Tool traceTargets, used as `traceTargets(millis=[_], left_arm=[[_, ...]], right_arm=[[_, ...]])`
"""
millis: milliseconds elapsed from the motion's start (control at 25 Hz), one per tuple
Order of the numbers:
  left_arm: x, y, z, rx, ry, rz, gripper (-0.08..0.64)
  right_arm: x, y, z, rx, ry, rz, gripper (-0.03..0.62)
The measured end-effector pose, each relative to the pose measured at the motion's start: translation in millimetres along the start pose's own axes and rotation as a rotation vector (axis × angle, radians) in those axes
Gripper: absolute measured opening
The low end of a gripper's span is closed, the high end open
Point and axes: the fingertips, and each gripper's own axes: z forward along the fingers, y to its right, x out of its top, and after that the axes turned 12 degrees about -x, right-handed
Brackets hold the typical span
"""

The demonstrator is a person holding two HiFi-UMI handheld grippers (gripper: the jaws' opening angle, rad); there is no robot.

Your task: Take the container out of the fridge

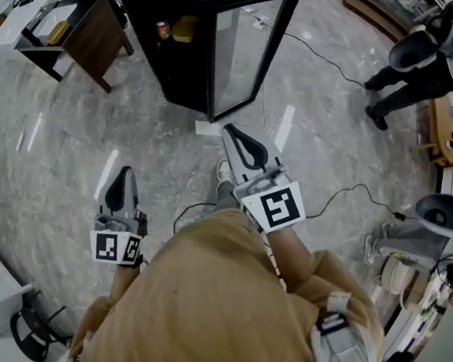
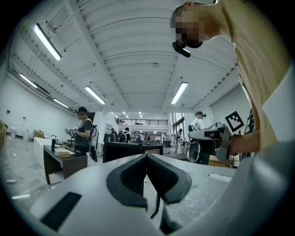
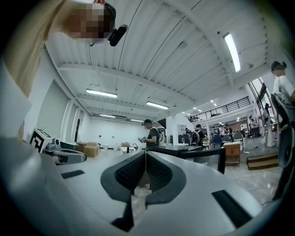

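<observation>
Both tongs are fully closed, tips touching, nothing in them: left gripper (image 2: 146, 159) and right gripper (image 3: 145, 156) alike. Both hang low in front of me, well apart from the fridge (image 1: 154, 53).

The container (image 1: 184, 29), yellowish, sits on a shelf inside the fridge. A can (image 1: 163, 29) is just beside it, on its left in the head view. The glass door (image 1: 248, 53) looks swung open, its free edge pointing toward me.

Risks as I see them:
- I'd reach in with the jaws closed and shove the container back instead of gripping it, so they need to open first.
- The can is close, so a wide approach could tip it.
- The door edge sits between the right gripper and the shelf. A straight reach from that side could clip the glass. The left side looks cleaner.

Around me there's a cable (image 1: 342, 197) on the floor near my feet, which could snag. A dark table (image 1: 94, 29) stands left of the fridge, and a person (image 1: 410, 74) is off to the right, clear of my path.
</observation>
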Motion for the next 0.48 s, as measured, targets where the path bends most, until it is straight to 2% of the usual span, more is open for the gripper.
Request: traceTargets(millis=[160,480], left_arm=[[0,-21,35,0.018,-0.01,0.009,-0.001],[5,-67,134,0.014,-0.023,0.017,-0.002]], right_arm=[[2,23,41,0.006,0.026,0.006,0.003],[-2,90,122,-0.036,0.025,0.033,0.003]])
